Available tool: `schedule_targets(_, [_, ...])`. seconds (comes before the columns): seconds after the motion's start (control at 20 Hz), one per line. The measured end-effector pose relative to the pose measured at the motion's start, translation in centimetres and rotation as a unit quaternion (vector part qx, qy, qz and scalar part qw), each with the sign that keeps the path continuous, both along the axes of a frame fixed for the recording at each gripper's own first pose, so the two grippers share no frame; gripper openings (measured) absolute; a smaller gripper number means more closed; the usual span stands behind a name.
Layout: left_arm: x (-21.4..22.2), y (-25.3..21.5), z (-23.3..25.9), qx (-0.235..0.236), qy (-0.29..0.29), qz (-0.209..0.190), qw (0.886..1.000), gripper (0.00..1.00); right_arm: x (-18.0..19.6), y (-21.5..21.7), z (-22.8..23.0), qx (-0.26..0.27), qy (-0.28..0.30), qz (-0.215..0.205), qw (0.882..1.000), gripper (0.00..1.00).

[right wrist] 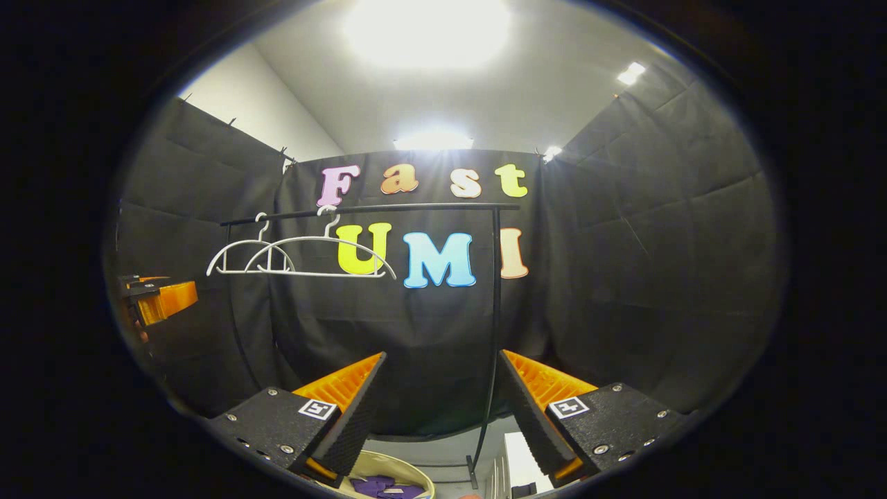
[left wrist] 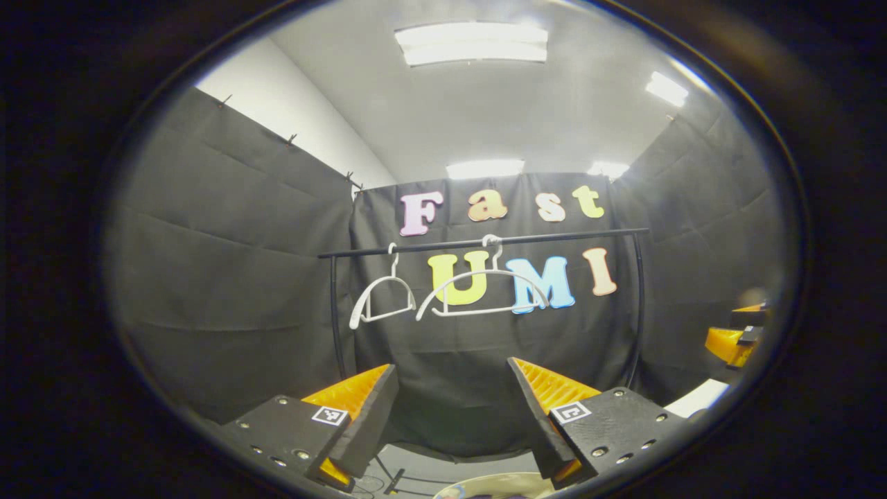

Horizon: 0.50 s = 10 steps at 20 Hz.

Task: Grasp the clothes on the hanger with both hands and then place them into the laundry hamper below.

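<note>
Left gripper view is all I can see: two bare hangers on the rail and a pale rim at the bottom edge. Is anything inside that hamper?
Observer: Yes. The right gripper view looks down into the hamper, and purple clothes lie in it.
Operator: Is the right claw carrying anything?
Observer: No. The right claw stands open with nothing between its fingers.

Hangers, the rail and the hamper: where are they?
Hangers [left wrist: 478,277]: left gripper view, top arch of the bigger one.
Rail [right wrist: 416,206]: right gripper view, middle of the bar.
Hamper [right wrist: 416,473]: right gripper view, its pale rim.
</note>
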<state>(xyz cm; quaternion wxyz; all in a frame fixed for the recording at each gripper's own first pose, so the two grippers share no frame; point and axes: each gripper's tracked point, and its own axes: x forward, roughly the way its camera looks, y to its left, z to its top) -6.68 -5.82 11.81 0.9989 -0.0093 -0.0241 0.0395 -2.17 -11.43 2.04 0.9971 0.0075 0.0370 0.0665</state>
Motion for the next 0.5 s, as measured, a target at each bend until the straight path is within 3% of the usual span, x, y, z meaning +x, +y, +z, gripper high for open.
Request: schedule_targets(0.5, [-0.01, 0.61, 0.82, 0.005, -0.010, 0.002, 1.000, 0.96, 0.99, 0.89, 0.67, 0.005, -0.011, -0.003, 1.000, 0.95])
